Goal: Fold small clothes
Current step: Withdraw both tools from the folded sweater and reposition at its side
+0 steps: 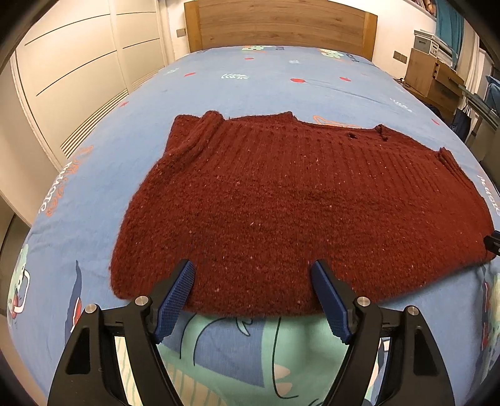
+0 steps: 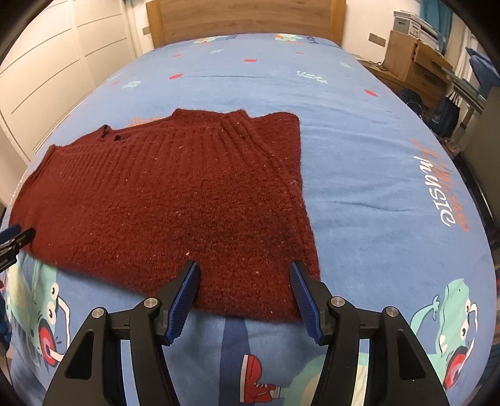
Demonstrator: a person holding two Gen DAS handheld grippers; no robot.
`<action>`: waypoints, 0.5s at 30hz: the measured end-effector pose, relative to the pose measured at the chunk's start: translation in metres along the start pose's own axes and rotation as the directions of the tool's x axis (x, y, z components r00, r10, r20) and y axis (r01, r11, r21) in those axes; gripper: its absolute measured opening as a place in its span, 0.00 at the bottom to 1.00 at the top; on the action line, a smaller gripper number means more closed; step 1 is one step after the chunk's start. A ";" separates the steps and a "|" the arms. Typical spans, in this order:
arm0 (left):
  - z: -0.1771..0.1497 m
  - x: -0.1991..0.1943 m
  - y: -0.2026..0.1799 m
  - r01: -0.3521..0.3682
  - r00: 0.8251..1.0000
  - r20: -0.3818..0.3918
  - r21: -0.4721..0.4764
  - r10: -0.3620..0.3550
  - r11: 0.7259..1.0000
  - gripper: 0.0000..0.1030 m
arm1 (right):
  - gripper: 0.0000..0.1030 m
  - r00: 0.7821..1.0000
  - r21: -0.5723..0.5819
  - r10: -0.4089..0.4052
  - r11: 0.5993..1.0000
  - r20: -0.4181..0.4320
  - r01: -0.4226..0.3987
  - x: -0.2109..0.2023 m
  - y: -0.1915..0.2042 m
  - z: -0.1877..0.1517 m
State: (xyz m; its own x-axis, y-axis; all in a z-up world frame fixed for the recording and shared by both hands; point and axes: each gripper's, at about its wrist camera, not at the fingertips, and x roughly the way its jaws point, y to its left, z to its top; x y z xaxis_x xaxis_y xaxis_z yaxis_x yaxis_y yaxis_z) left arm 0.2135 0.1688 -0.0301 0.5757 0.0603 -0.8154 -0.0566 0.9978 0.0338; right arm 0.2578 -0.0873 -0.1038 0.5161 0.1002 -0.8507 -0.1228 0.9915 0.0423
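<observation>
A dark red knitted sweater (image 1: 297, 193) lies flat on the blue cartoon-print bed sheet (image 1: 275, 78), folded into a wide trapezoid with its near hem toward me. My left gripper (image 1: 253, 265) is open, and its blue pads hover over the hem's left part without pinching anything. In the right wrist view the sweater (image 2: 162, 193) fills the left half. My right gripper (image 2: 244, 267) is open over the hem's near right corner, also holding nothing. One of the right gripper's fingers (image 1: 493, 242) shows at the sweater's right edge.
A wooden headboard (image 1: 281, 25) closes the far end of the bed. White wardrobe doors (image 1: 78, 62) stand on the left. On the right are a wooden cabinet (image 1: 434, 78) and bags on the floor (image 2: 443, 115). Bare sheet (image 2: 375, 187) lies to the right of the sweater.
</observation>
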 end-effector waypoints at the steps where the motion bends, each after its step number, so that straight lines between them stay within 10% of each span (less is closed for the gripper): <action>1: 0.000 -0.001 0.000 0.002 1.000 -0.001 -0.002 -0.002 1.000 0.71 | 0.60 1.000 0.000 -0.001 1.000 -0.001 0.001 -0.001 0.000 -0.001; 15: -0.021 -0.027 0.000 0.059 0.998 -0.017 -0.052 -0.060 0.997 0.71 | 0.60 1.000 0.037 0.004 0.999 0.009 -0.004 -0.028 -0.003 -0.025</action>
State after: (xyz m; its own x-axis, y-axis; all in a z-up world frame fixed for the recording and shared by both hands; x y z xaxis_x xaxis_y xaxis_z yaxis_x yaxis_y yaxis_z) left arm 0.1805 0.1666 -0.0203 0.5637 0.0003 -0.8260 -0.0651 0.9969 -0.0441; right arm 0.2227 -0.0953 -0.0927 0.5231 0.1046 -0.8459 -0.0934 0.9935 0.0651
